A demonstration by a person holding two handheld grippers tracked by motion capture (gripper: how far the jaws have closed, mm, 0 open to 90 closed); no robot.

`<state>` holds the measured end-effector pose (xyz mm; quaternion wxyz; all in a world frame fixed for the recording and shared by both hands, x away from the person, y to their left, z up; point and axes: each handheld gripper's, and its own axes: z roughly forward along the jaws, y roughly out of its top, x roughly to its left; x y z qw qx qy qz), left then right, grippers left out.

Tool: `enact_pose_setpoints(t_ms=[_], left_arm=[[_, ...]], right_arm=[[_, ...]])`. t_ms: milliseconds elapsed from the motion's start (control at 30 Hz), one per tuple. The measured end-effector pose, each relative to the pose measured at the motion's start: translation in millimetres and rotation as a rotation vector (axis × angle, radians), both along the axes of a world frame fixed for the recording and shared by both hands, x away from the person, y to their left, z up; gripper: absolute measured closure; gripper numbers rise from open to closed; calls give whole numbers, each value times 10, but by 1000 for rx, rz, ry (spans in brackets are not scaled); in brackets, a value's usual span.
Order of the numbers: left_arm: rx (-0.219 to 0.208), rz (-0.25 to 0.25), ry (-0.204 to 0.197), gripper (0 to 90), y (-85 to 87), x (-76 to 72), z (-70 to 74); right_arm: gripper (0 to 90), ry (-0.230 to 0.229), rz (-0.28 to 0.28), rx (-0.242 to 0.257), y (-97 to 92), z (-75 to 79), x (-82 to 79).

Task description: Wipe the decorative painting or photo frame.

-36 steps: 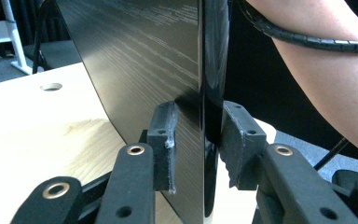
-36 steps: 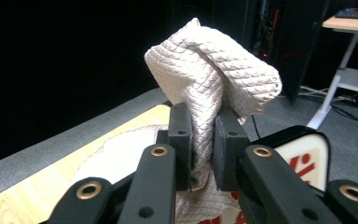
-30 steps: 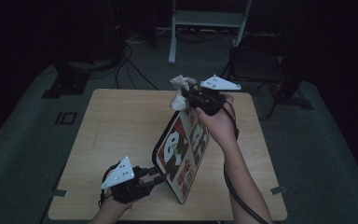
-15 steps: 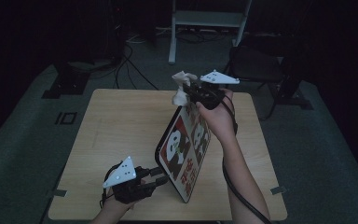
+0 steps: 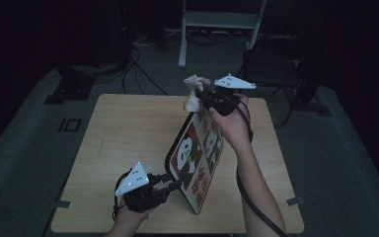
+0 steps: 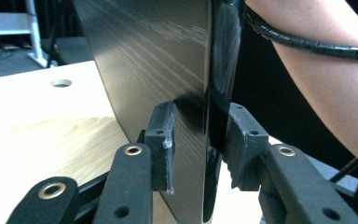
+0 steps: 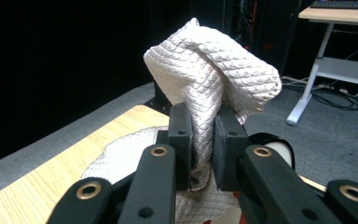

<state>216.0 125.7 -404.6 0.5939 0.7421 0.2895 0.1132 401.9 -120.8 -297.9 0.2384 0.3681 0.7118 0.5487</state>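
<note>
A person seated at a wooden desk (image 5: pixel 128 128) is propping a panda-printed tray (image 5: pixel 197 158) up on its edge while a cloth is being brought to it. The left claw (image 5: pixel 170 185) is clamping the tray's near lower rim, its two pads pressing the thin dark board from both sides in the left gripper view (image 6: pixel 200 154), so the tray is standing nearly upright with its printed face turned toward the person's right arm. That grip appears to be serving as a stand: with the bottom edge resting on the desk and one corner pinched, the face is staying exposed and steady for wiping.

The right claw (image 5: pixel 202 98) is hovering at the tray's far upper edge, its jaws closed tight on a bunched white quilted cloth (image 5: pixel 193 91). In the right gripper view the cloth (image 7: pixel 214 79) is rising in a folded peak above the pads, with more of it hanging below them, and a pale round rim is showing beneath. Bunching the fabric this way is probably giving the claw a firm wad to rub with rather than a loose flap.

The cloth is sitting just beside the tray's top edge; whether it is touching the surface cannot be told from these views. Judging by the arrangement, the wipe of the printed face looks about to begin from the top, working down toward the clamped end.
</note>
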Motion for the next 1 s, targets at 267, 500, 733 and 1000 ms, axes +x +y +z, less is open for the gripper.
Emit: enact_pose_setpoints(t_ms=[267, 500, 733, 1000], left_arm=[[-28, 28, 26, 592, -92, 60, -57], [-26, 73, 10, 653, -81, 45, -60], [-32, 122, 17, 736, 25, 132, -51], [-45, 135, 43, 789, 180, 239, -33]], right_arm=[[795, -8, -10, -7, 6, -1, -18], [795, -9, -20, -12, -22, 3, -7], [795, -2, -57, -16, -152, 14, 16], [796, 9, -73, 1, -349, 7, -42]])
